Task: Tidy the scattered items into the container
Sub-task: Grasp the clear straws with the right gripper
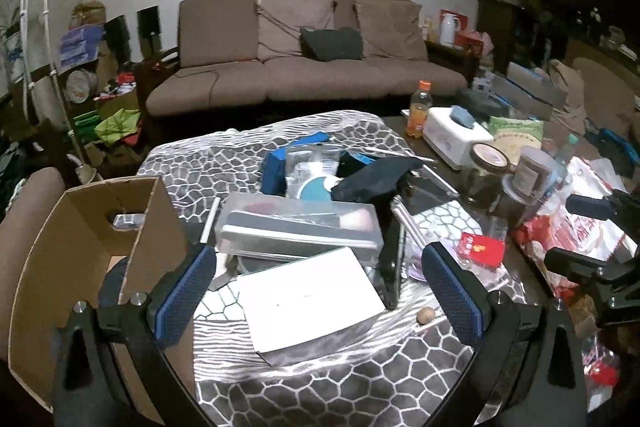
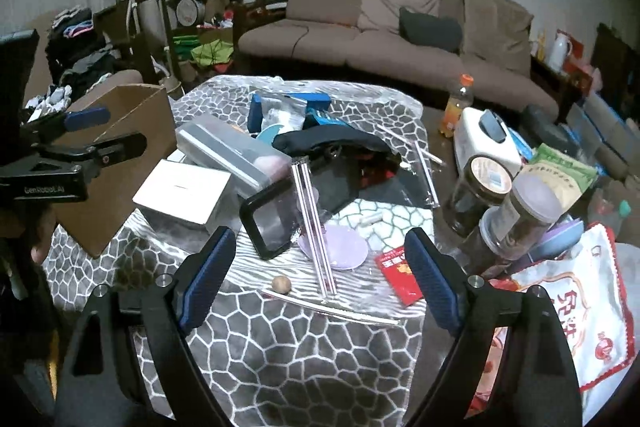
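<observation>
Left wrist view: my left gripper (image 1: 320, 291) gapes wide above the flat white rectangular box (image 1: 308, 301), right of the brown cardboard container (image 1: 80, 251); my right gripper (image 2: 320, 283) is equally wide, empty.

Left wrist view: cardboard box (image 1: 92, 239) sat at lower left of frame, at the bench (image 1: 440, 135) edge. Flat box (image 1: 308, 301) lay lower centre, between the left tool (image 1: 320, 291) fingers. Long case (image 1: 298, 227) lay just behind it, partly over it. Pouch (image 1: 376, 179) sat behind the case. Bottle (image 1: 419, 109) stood upper right, tissue box (image 1: 456, 135) beside it. Jars (image 1: 508, 179) stood at right. Sofa (image 1: 304, 59) lay behind the bench.
</observation>
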### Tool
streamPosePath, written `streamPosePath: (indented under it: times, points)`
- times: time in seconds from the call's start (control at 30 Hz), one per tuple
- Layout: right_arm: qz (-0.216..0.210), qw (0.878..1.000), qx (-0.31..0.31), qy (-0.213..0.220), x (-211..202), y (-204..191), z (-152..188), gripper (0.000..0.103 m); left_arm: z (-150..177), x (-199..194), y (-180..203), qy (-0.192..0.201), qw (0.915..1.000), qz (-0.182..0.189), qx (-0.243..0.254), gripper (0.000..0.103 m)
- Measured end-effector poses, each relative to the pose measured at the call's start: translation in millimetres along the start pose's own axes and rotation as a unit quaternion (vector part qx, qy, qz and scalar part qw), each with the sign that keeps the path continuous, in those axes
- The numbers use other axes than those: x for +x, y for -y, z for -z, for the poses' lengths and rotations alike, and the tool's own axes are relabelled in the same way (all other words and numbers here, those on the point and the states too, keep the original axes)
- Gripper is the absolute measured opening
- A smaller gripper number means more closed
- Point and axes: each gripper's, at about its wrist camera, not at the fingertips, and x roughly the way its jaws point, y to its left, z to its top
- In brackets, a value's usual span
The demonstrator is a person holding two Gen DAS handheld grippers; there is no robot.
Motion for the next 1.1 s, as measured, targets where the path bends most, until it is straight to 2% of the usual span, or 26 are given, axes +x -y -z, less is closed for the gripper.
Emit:
streamPosePath:
  times: [0.03, 0.07, 0.1, 0.3, 0.4, 0.5, 0.7, 0.9, 0.93, 1.0, 1.1]
  points:
    - [-0.002, 1.0, -0.005, 0.0, 0.8, -0.1, 3.4, 0.085, 0.5, 0.5, 1.7, 0.001, 0.9999, 0.006, 0.008, 0.103]
    - [-0.004, 1.0, -0.01, 0.0, 2.0, 0.2, 6.8, 0.08, 0.3, 1.8, 5.5, 0.006, 0.9996, 0.012, 0.025, 0.103]
    - [-0.008, 1.0, -0.013, -0.003, 4.5, 1.4, 8.6, 0.069, 0.2, 3.0, 9.4, 0.01, 0.9989, 0.017, 0.043, 0.103]
    - [-0.02, 0.997, -0.044, -0.053, 52.8, 12.9, 26.9, 0.051, -2.1, 34.8, 33.4, 0.019, 0.9931, 0.033, 0.111, 0.102]
    - [-0.051, 0.996, -0.047, -0.06, 79.1, 21.7, 39.0, 0.04, -3.4, 52.5, 45.5, 0.022, 0.9888, 0.039, 0.143, 0.098]
    - [-0.063, 0.994, -0.041, -0.073, 105.8, 29.7, 48.8, 0.04, -4.2, 70.0, 56.5, 0.023, 0.9839, 0.045, 0.171, 0.097]
    - [-0.064, 0.991, -0.044, -0.112, 151.6, 30.7, 65.7, 0.038, 5.9, 87.1, 50.6, 0.005, 0.984, 0.03, 0.175, 0.097]
    - [-0.019, 0.987, -0.099, -0.126, 166.8, 10.2, 69.7, 0.037, 6.7, 78.3, 41.0, 0.008, 0.987, 0.03, 0.158, 0.097]
    - [-0.014, 0.986, -0.102, -0.13, 168.9, 9.1, 70.3, 0.035, 7.2, 76.6, 40.3, 0.008, 0.987, 0.03, 0.158, 0.097]
    - [-0.013, 0.984, -0.104, -0.141, 173.1, 7.2, 71.2, 0.023, 8.8, 73.3, 39.8, 0.011, 0.9865, 0.026, 0.161, 0.097]
    - [-0.013, 0.983, -0.106, -0.151, 175.2, 4.8, 73.4, 0.017, 9.5, 71.4, 39.0, 0.007, 0.9868, 0.03, 0.159, 0.097]
